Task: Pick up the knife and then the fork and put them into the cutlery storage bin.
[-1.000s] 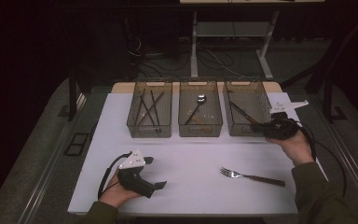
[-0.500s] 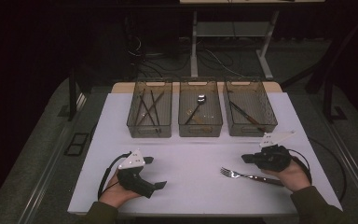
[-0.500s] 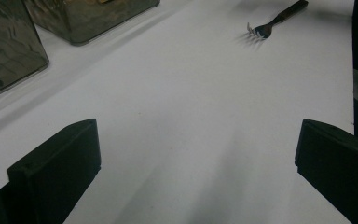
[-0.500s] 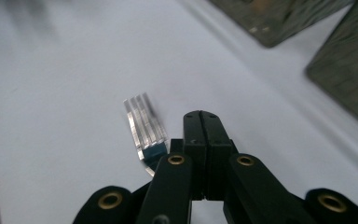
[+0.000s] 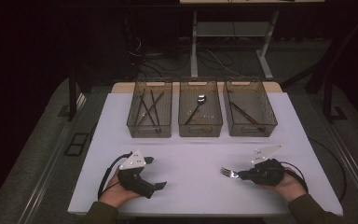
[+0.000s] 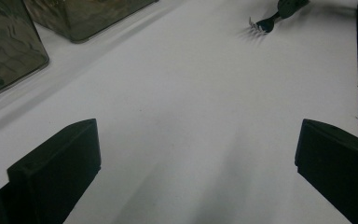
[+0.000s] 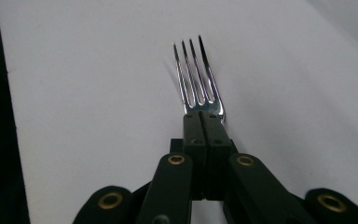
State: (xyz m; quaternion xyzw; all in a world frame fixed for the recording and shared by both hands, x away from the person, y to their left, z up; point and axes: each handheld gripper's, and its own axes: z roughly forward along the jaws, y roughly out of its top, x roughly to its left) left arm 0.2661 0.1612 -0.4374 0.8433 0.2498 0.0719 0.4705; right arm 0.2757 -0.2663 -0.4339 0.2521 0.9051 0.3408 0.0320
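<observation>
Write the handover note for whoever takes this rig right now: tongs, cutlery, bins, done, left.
Right tongs: shut, low over the fork, tips at its neck; whether they pinch it I cannot tell. Fork lies on the white table, tines pointing toward the left tongs.
Left tongs: open, holding nothing, resting near the table's front edge.
Three bins at the back: left bin holds dark sticks, middle bin a spoon, right bin one dark-handled utensil.
Done: cutlery in each bin already.
Left: probably confirm the grip, lift the fork and drop it in a bin; which bin I cannot tell.
</observation>
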